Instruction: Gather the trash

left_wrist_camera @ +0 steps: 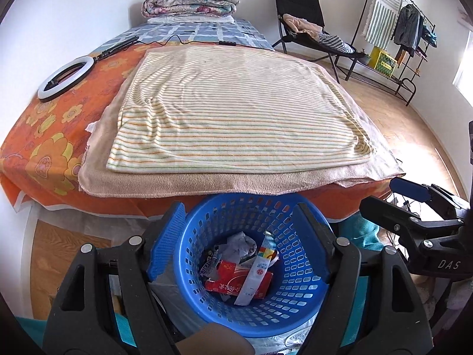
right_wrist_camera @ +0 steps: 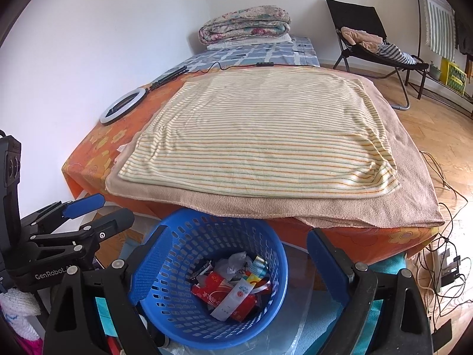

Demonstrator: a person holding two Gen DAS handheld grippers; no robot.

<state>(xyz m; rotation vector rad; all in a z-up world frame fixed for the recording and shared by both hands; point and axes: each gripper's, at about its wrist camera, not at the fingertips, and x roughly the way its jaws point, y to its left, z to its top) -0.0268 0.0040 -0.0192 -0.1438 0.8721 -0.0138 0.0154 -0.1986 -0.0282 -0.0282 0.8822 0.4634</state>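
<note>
Both the left hand-held gripper [left_wrist_camera: 242, 242] and the right hand-held gripper [right_wrist_camera: 236, 266] gape wide and empty, ribbed blue pads above a round blue plastic lattice basket [left_wrist_camera: 298, 269] on the floor by the bed [left_wrist_camera: 44, 136]. Inside lie a red packet [left_wrist_camera: 233, 281], a white wrapper strip [left_wrist_camera: 251, 284] and crumpled paper [left_wrist_camera: 241, 244]. "DAS" marks the right tool.

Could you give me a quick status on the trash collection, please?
Left gripper and right gripper open, empty. Trash in blue basket. Nothing in the way.
</note>
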